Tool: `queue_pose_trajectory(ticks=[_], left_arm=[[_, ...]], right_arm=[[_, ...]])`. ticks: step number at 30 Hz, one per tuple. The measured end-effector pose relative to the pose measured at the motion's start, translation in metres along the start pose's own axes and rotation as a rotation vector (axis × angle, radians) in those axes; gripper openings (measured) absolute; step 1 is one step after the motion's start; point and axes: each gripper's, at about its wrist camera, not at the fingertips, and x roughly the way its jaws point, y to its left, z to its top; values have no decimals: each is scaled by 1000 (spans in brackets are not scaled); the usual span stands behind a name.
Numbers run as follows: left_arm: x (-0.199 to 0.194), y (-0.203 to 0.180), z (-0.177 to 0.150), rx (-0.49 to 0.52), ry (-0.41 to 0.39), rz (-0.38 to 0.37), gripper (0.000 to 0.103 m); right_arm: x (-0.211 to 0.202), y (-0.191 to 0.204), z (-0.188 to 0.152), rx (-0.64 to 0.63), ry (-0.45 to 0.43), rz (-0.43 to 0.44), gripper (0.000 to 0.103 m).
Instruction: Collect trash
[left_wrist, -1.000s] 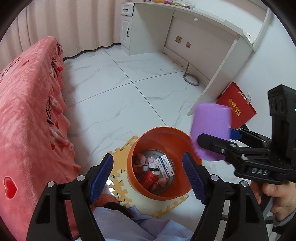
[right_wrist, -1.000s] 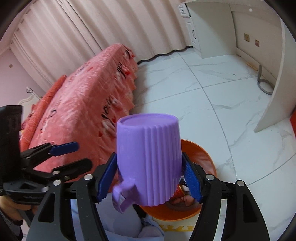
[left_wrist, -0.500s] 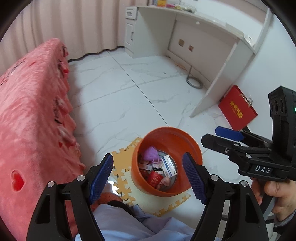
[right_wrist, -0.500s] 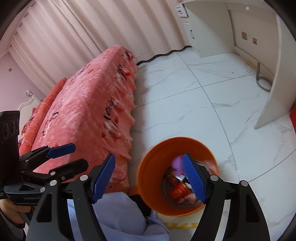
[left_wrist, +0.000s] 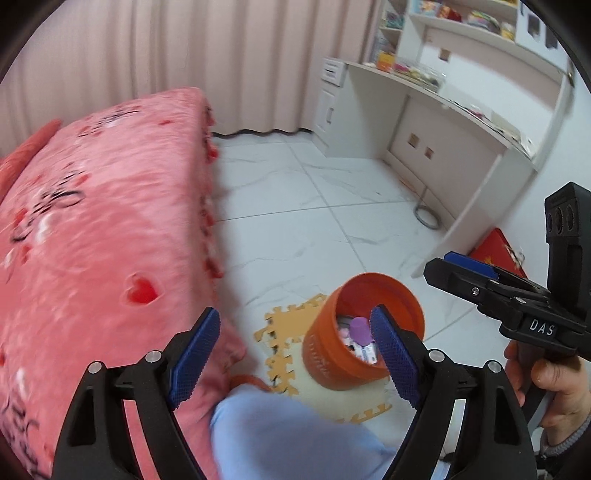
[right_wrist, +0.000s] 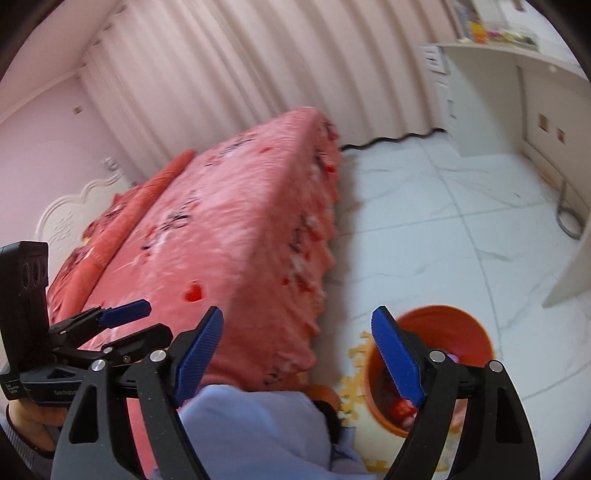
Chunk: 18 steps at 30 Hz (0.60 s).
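Claws (left_wrist: 291, 354) (right_wrist: 295, 350) opening, empty; orange bin (left_wrist: 332, 354) on marble floor (left_wrist: 314, 221) beside pink bed (left_wrist: 103, 221).

Two fisheye views, each mounted behind its own fingers and aimed forward and down along them. Left wrist view is faced across the tiled floor (left_wrist: 314, 221) toward the white desk (left_wrist: 443, 122); the right gripper (left_wrist: 458, 266) is caught at its right edge. Right wrist view is angled further left, along the pink bedspread (right_wrist: 229, 221) to the headboard (right_wrist: 74, 210); the left gripper (right_wrist: 144, 321) is seen at lower left. Shared by both: bedspread, curtain (left_wrist: 184, 55), desk, floor, orange bin (left_wrist: 354, 332) low and close, foam mat (left_wrist: 284, 332) under it.
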Motion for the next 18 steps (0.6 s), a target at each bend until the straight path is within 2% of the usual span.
queue_pose_trajectory(ticks=[7,13,14,15,18], left_arm=[[-70,42,-39,-124,-77,119,86],[-112,71,-74,-242,-110,226,87],[-118,75,-78,-260,-113,239,87],[-124,78,-84,-280,-121,254,88],[-150,90,-104,-338,-153,326,93]], right_arm=[[11,97,-8,-139,39,155,82],[19,172,-20,-232,72,270,82],[20,184,-22,-248,77,286,83],[19,191,-25,-259,78,295,89],[16,220,-35,-299,79,335,93]])
